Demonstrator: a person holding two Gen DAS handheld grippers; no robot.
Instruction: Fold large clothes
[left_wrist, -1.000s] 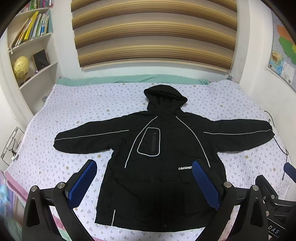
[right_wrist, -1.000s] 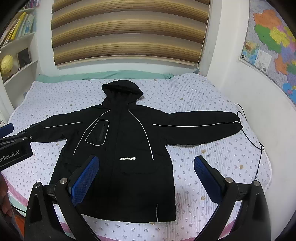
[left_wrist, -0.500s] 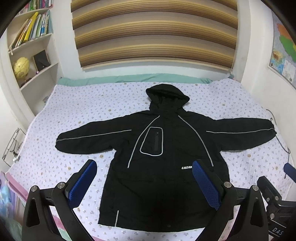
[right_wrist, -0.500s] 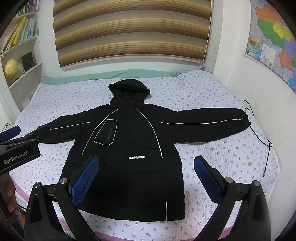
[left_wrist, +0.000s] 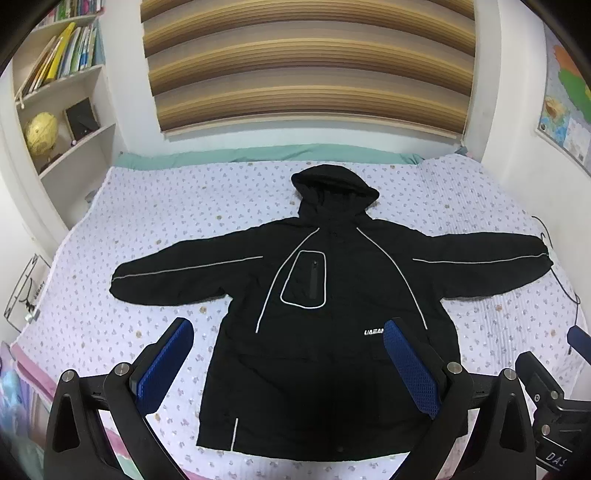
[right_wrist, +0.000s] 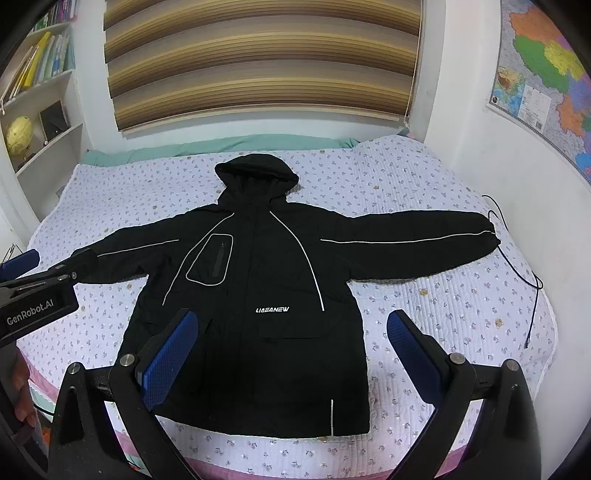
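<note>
**Jacket laid flat on bed; both grippers open and empty above near edge**

The black hooded jacket (left_wrist: 332, 314) lies face up on the bed (left_wrist: 166, 206), which carries a pale quilt with a small flower print. The hood (right_wrist: 256, 173) points toward the striped window blind (right_wrist: 262, 62) at the far wall. Both sleeves are spread straight out to the sides, and the hem lies near the bed's near edge. White piping runs along the sleeves and chest, and a white logo sits on the front.

The left gripper (left_wrist: 288, 354) is held above the near edge of the bed with its jaws set wide apart; nothing lies between its blue pads (left_wrist: 162, 365). In its own view it frames the jacket's lower body and the quilt beside it. It touches no fabric.

The right gripper (right_wrist: 291, 350) is likewise spread wide and empty, hanging over the jacket's lower right portion, clear of the cloth.

A thin black cable (right_wrist: 532, 295) lies on the quilt just beside the right-hand cuff. A bookshelf (left_wrist: 62, 92) with a yellow globe (left_wrist: 40, 133) stands at the left wall; a coloured map (right_wrist: 546, 77) hangs on the right wall.
</note>
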